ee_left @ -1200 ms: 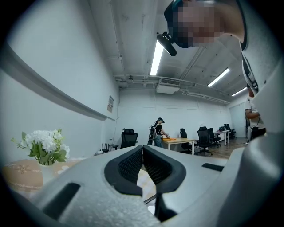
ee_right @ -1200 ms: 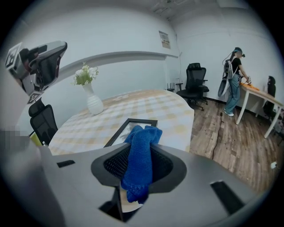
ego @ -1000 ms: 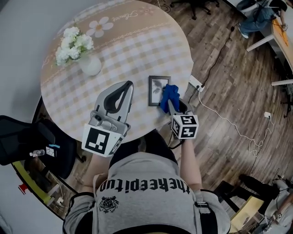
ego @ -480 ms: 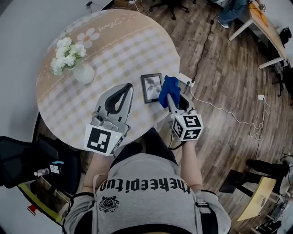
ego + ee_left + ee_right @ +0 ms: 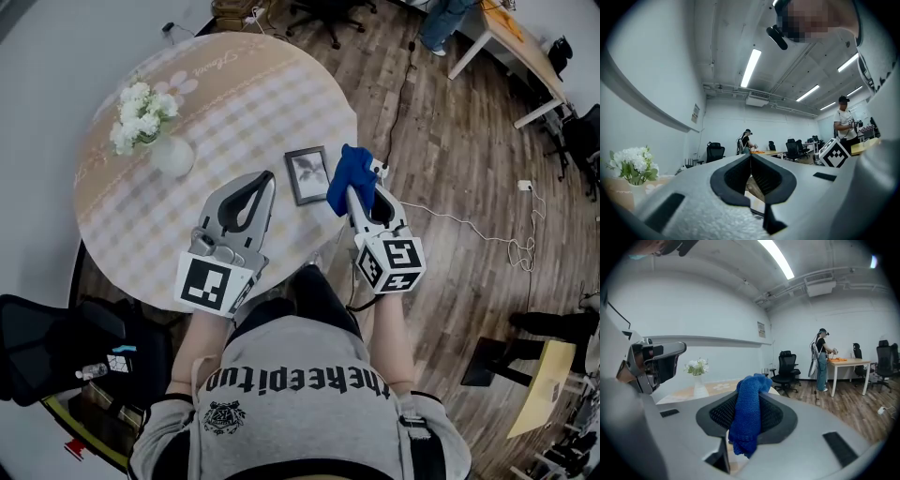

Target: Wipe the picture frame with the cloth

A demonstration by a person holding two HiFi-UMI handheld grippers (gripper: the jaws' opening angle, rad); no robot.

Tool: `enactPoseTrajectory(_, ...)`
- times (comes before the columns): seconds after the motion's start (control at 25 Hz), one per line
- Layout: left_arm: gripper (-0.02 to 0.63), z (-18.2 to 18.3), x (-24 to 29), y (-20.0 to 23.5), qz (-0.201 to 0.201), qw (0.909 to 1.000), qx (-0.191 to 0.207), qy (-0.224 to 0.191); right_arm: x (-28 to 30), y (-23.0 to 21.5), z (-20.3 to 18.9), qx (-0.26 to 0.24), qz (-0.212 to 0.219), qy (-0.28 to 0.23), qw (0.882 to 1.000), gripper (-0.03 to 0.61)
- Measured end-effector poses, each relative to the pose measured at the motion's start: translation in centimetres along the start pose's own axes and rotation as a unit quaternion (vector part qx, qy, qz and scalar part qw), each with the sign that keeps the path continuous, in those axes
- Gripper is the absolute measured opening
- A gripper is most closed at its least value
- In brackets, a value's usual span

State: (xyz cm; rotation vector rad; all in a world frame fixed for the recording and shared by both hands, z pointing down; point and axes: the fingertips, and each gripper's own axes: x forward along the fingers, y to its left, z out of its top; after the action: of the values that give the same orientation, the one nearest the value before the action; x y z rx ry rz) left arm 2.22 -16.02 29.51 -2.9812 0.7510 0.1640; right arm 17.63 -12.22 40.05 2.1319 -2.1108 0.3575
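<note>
A small dark picture frame (image 5: 307, 174) lies flat on the round table (image 5: 253, 103), near its right edge. My right gripper (image 5: 350, 184) is shut on a blue knitted cloth (image 5: 349, 176) that bunches out past the tips, just right of the frame and lifted above it. In the right gripper view the cloth (image 5: 748, 414) hangs pinched between the jaws. My left gripper (image 5: 266, 178) hovers left of the frame, its jaws closed together with nothing between them (image 5: 750, 159).
A white vase of white flowers (image 5: 156, 129) stands at the table's left. A white power strip (image 5: 379, 171) and cable trail over the wooden floor to the right. Black office chairs (image 5: 56, 333) stand around; other people work at desks in the background.
The right gripper with the cloth has come off the frame's right edge and risen slightly. The frame now shows whole. The left gripper has barely moved.
</note>
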Motion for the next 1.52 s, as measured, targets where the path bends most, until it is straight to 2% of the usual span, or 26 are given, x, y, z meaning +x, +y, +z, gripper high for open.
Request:
enactPoseTrajectory(0.44,0.018,0.8,-2.3,-1.2,-0.027,0.9996,0.004,-0.011,-3.5,2.4,2.6,-0.003,-0.022,-0.051,0.998,0.118)
enactPoseTrajectory(0.92,0.018,1.6,-4.4,-2.5,-0.047,0.9986,0.006,-0.025,-6.3,4.8,3.9,-0.011,-0.037,-0.084,0.996,0.118)
enactPoseTrajectory(1.52,0.018,3.3,-5.5,-5.6,-0.029,0.9989,0.014,-0.034,-9.6,5.9,5.2,-0.034,-0.005,-0.102,0.994,0.120)
